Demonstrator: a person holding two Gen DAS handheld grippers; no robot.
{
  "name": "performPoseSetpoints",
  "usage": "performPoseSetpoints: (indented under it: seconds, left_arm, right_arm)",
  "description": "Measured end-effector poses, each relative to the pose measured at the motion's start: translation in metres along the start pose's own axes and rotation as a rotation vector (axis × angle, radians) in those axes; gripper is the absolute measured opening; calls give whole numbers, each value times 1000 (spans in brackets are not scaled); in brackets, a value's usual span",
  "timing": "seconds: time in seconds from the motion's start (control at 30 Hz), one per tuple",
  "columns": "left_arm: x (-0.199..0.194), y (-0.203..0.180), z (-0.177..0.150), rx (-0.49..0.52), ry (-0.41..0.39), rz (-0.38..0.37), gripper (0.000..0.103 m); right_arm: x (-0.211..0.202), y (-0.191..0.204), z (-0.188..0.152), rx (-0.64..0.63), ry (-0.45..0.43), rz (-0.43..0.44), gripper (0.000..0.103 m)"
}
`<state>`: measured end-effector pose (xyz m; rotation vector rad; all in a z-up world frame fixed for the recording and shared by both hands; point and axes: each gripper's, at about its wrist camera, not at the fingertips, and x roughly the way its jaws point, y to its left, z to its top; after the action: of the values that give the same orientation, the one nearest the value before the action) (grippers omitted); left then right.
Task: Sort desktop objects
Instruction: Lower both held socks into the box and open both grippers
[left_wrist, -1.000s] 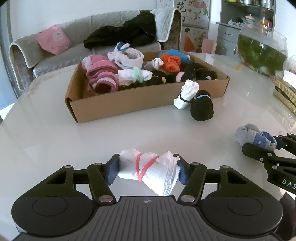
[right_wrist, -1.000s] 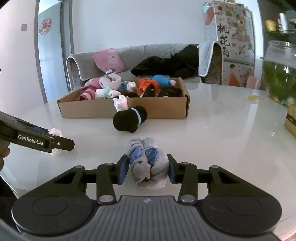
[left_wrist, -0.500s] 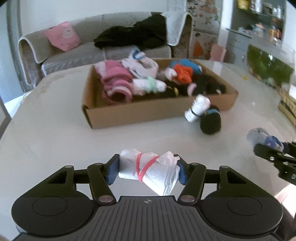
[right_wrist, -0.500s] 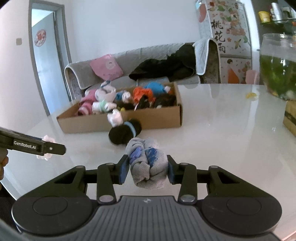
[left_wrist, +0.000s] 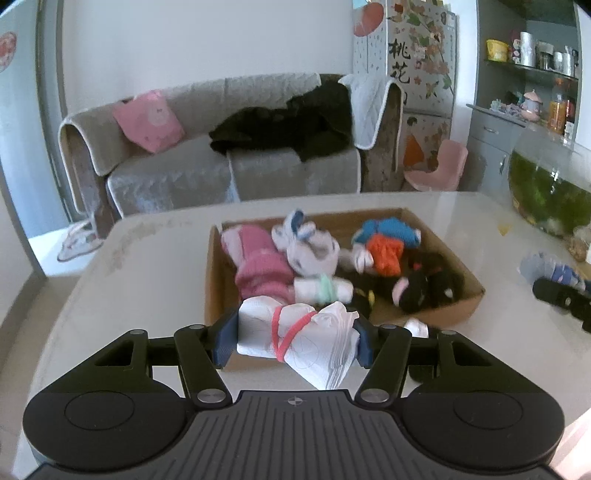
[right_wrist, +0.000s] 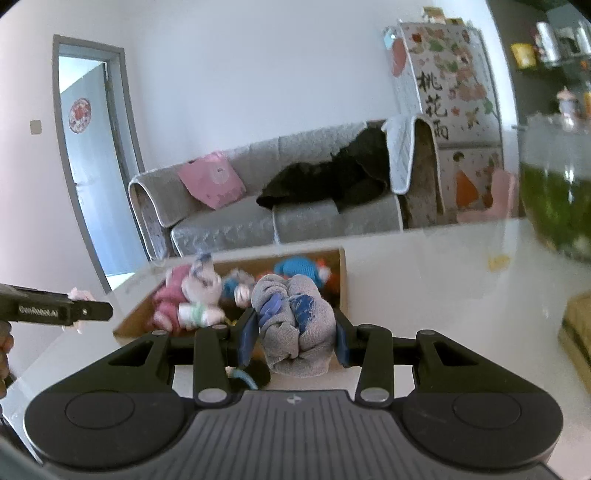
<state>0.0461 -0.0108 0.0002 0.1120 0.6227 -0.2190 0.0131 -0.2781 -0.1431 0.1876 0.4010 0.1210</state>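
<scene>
Left gripper (left_wrist: 295, 341) clamps white sock bundle (left_wrist: 299, 341); right gripper (right_wrist: 293, 332) clamps grey sock roll (right_wrist: 291, 325), both above cardboard box (left_wrist: 458, 312) near tabletop's (left_wrist: 122, 291) far edge

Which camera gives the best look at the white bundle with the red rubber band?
The left wrist view: the white bundle fills the centre, clamped in the left gripper, red band plain. In the right wrist view only a pale scrap shows behind that gripper's finger at the left edge.

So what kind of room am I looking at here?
Most likely a home living and dining area: a grey sofa with a pink cushion, a fish bowl on the white table, and a decorated fridge.
</scene>
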Motion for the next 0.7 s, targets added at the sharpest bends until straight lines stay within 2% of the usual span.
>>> performPoseSetpoints:
  seconds: [0.33, 0.7]
  left_arm:
    - [24, 4, 49, -14, -26, 13, 66]
    - [68, 6, 97, -34, 16, -12, 67]
  right_arm:
    - [28, 5, 44, -45, -21, 50, 38]
    - [77, 9, 70, -48, 53, 80, 38]
